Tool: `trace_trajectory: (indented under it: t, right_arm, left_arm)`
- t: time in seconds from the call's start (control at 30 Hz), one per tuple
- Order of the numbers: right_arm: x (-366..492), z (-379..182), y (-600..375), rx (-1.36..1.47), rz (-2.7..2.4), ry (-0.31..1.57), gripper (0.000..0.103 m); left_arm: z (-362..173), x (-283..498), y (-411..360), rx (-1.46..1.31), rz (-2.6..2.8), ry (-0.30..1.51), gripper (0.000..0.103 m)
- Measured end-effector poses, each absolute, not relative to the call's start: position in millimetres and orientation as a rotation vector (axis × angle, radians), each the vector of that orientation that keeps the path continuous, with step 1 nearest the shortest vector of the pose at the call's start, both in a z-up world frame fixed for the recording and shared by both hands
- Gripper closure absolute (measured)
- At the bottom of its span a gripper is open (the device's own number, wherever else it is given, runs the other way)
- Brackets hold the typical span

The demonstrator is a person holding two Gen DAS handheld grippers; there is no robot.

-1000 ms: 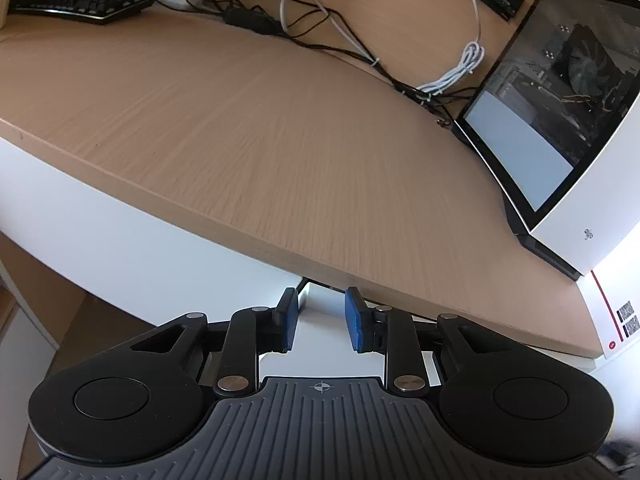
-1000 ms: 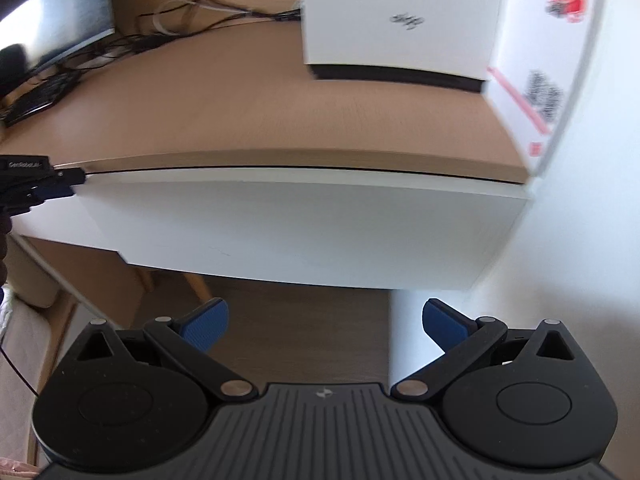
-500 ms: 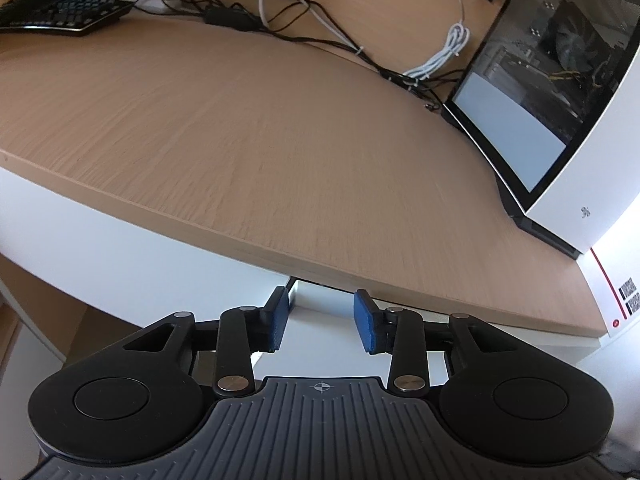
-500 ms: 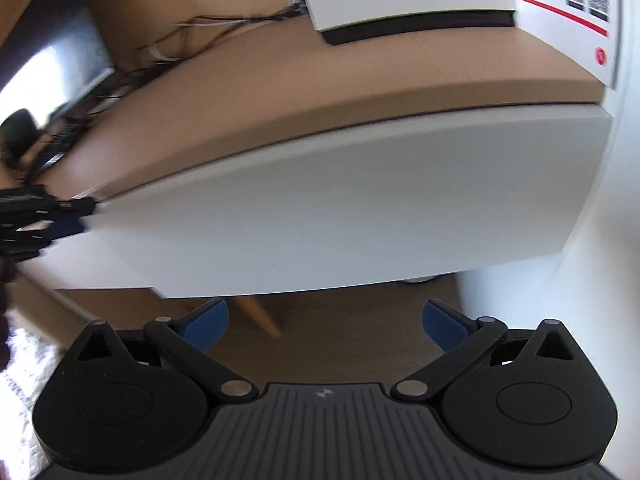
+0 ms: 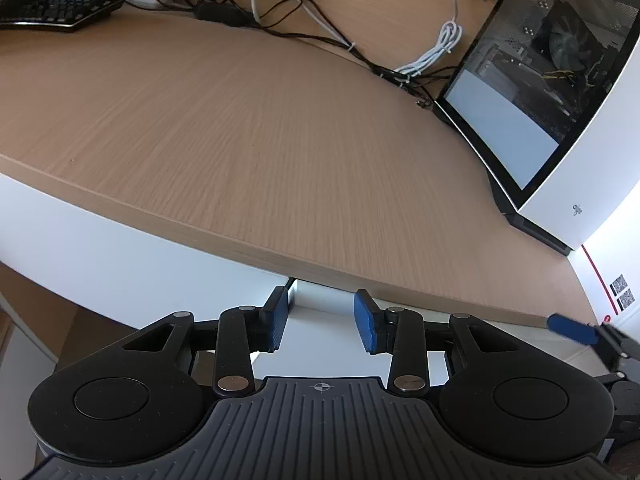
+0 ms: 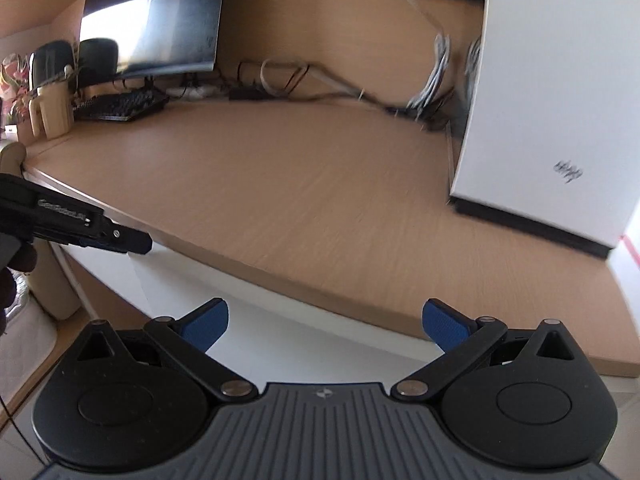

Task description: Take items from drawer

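Swung upward, right claw [image 6: 324,320] gapes over woodgrain desk [image 6: 304,200]; left claw [image 5: 320,316] spread, empty.

The desk [image 5: 248,128] has a light wood top with a white front below its edge. Its middle is bare. At the upper left of the left wrist frame lies a black keyboard [image 5: 52,8], beside dark cables [image 5: 280,28] and a coiled white cable [image 5: 432,54] along the back. At the right stands a white computer case [image 5: 560,92] with a glass side. In the right wrist frame a monitor [image 6: 152,24] stands behind the keyboard.
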State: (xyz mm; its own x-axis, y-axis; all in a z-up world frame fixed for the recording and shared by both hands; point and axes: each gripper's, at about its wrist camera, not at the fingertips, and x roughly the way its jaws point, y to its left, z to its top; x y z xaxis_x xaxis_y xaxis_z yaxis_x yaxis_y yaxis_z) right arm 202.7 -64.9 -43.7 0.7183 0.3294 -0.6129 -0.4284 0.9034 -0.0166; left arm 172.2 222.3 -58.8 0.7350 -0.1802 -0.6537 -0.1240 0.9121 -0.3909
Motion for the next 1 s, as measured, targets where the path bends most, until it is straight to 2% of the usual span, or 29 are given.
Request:
trace_trajectory:
  t: [0.13, 0.2, 0.27, 0.37, 0.47, 1.0]
  right_arm:
    - [208.6, -50.5, -65.9, -0.111, 0.333, 0.69, 0.0]
    - [209.2, -50.1, -73.2, -0.027, 0.252, 0.714, 0.007]
    - [212.2, -49.0, -81.3, 0.07, 0.2, 0.727, 0.009]
    - [216.5, -47.9, -71.2, 0.01, 0.15, 0.741, 0.02]
    - [214.8, -50.7, -59.6, -0.062, 0.126, 0.746, 0.021]
    - [212.6, -46.1, -64.3, -0.05, 0.128, 0.82, 0.019]
  left_arm:
    - [-58.4, 172.8, 221.3, -0.428, -0.026, 0.751, 0.064]
    - [-58.5, 173.3, 222.1, -0.436, -0.024, 0.751, 0.064]
    - [-58.9, 173.6, 223.1, -0.443, -0.024, 0.751, 0.064]
    - [-58.6, 175.0, 223.9, -0.443, -0.025, 0.754, 0.064]
    - [-58.3, 175.5, 221.8, -0.42, -0.025, 0.755, 0.064]
    - [-57.2, 169.7, 219.8, -0.388, -0.055, 0.766, 0.061]
